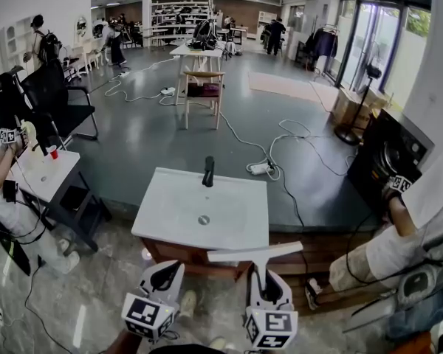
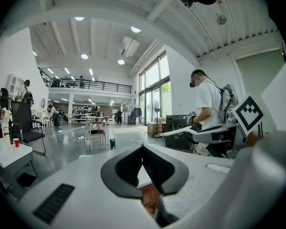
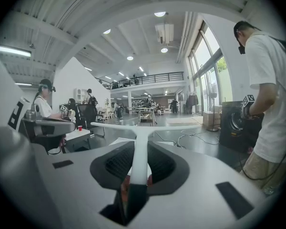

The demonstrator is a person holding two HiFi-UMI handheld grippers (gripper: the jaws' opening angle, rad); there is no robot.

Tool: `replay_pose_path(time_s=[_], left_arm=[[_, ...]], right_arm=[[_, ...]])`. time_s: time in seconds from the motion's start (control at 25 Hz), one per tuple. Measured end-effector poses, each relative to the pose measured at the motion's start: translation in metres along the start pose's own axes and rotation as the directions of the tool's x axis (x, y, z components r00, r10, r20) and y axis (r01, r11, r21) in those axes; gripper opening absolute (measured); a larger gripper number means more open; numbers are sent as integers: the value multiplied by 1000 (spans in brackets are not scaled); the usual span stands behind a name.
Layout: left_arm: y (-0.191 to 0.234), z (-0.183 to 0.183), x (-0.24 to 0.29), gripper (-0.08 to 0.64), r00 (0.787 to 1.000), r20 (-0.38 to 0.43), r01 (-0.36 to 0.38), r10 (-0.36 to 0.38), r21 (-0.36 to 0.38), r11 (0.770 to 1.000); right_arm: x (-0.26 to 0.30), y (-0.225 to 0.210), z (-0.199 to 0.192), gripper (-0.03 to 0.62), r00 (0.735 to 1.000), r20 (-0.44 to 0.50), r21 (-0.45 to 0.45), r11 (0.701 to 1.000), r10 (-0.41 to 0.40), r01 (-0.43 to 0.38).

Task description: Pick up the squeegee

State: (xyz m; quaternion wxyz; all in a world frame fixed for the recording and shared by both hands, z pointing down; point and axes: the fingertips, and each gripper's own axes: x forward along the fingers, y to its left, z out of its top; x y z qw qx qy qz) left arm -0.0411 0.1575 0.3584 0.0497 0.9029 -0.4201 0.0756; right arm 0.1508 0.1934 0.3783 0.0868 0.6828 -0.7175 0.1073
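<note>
The fingers (image 3: pixel 115 163) of my right gripper (image 3: pixel 139 151) are clamped on the slim handle of the white T-shaped plastic squeegee (image 3: pixel 148 126). The handle runs up between the dark pads and the long blade lies crosswise beyond the tips. The fingers of my left gripper (image 2: pixel 143 149) are pressed together with nothing between them, and it hangs just beside the right one.

In the head view the squeegee (image 1: pixel 255 254) is off any surface, in the air over the near edge of the white washbasin (image 1: pixel 162 198) with its black tap (image 1: pixel 208 172).

The grip worries me most. The pads hold only a narrow stem, and the wide blade sits well out from them (a long lever on a thin pinch). A quick swing or wrist roll could make the handle pivot or slide out, and it would drop onto the basin or the floor. The blade's left end is also near my left gripper (image 1: pixel 166 271), so a careless sideways move could knock it askew. The person (image 1: pixel 421 227) seated to my right is near enough to clip on a wide sweep.
</note>
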Motion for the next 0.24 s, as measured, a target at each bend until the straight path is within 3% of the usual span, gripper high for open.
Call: replay_pose_path(time_s=[0.24], left_arm=[[-1, -2, 3, 3, 1000, -3, 2, -2, 11, 1000]], right_arm=[[2, -2, -5, 83, 1000, -10, 2, 1000, 3, -3]])
